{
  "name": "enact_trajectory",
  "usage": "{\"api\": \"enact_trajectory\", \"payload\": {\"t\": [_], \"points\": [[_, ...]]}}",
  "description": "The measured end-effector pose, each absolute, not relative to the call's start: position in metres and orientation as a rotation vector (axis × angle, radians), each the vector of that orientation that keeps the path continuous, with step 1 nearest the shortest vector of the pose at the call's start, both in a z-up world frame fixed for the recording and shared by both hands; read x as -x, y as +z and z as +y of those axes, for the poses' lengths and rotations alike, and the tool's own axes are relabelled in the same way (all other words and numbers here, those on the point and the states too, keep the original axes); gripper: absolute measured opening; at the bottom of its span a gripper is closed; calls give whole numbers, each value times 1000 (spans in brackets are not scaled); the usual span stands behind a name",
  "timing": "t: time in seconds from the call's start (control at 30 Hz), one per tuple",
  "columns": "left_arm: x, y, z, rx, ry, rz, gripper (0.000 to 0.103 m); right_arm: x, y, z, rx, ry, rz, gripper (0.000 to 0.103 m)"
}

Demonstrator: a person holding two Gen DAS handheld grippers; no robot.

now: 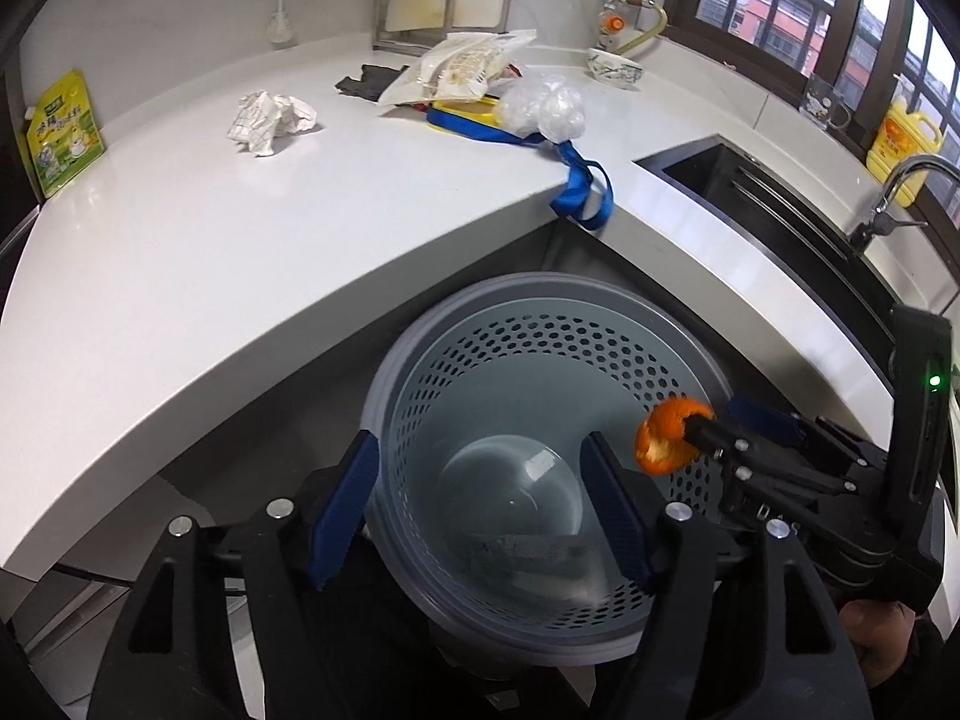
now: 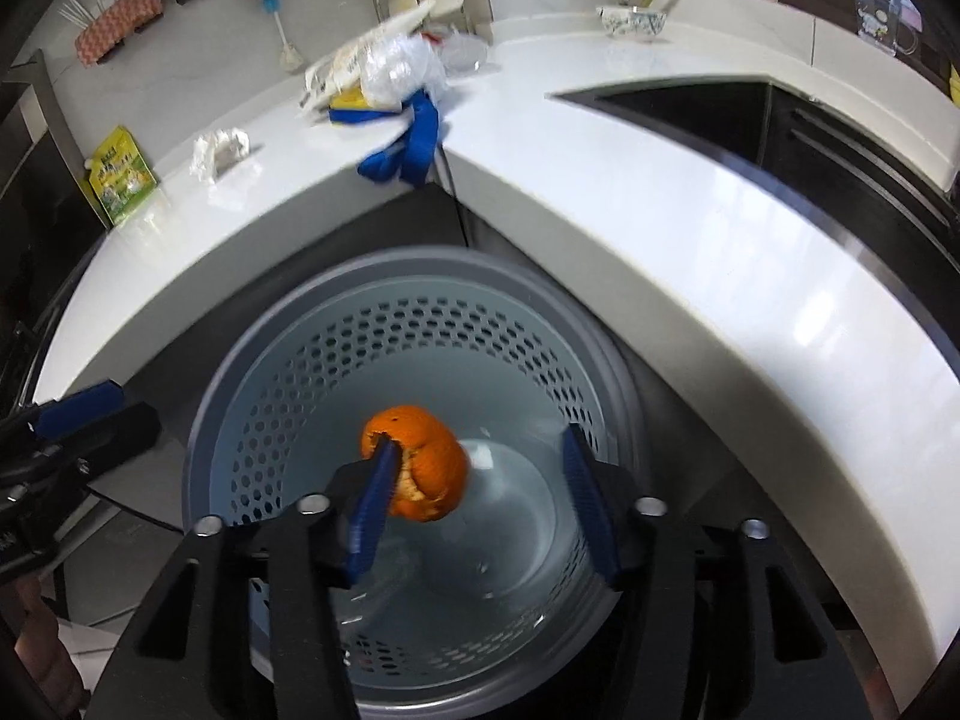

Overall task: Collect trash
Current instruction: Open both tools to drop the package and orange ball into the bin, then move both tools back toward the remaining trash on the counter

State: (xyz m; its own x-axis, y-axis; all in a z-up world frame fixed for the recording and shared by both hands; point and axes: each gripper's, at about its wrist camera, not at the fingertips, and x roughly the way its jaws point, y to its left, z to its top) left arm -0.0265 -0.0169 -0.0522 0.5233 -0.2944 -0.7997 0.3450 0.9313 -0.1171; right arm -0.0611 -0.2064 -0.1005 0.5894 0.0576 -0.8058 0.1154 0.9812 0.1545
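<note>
- The orange peel hangs above the open mouth of the grey perforated bin, which stands on the floor in the inner corner of the white counter
- The right gripper has its fingers spread wide; the peel clings to the left finger only, seemingly snagged on its tip, with the other finger well apart from it
- Seen from the left wrist, that peel sits right over the bin's far rim, so I judge the drop is close to the edge
- To do this well: bring the peel nearer the middle of the bin, then give a small shake or tilt so it slips off the finger and falls inside, not onto the rim
- The left gripper is spread and empty, hovering over the bin
- Count time: one bin, one orange peel, two grippers
- Still on the counter: one crumpled white paper, one snack bag, one clear plastic wad, one blue strap dangling over the edge
- Further out: one green pouch, one bowl, one yellow bottle by the sink
</note>
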Motion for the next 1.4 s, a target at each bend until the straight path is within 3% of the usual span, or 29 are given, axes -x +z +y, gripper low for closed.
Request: {"api": "enact_trajectory", "payload": {"t": [0.3, 0.43, 0.67, 0.83, 1.0, 1.1, 1.4], "points": [[24, -49, -11, -46, -366, 938, 70, 51, -104, -194, -63, -28, 1153, 67], [24, -46, -8, -39, -357, 927, 74, 47, -105, -194, -51, -4, 1245, 68], [24, -32, 1, -47, -302, 856, 89, 51, -85, -198, -95, -5, 1138, 71], [15, -15, 12, -46, -253, 784, 95, 52, -66, -195, -122, 5, 1006, 71], [-6, 4, 22, -45, -204, 715, 95, 47, -37, -191, -107, 10, 852, 71], [-22, 19, 28, -55, -175, 666, 97, 37, -20, -190, -92, 12, 756, 76], [-80, 30, 49, -22, -95, 642, 97, -29, -19, -190, -120, 27, 693, 76]]}}
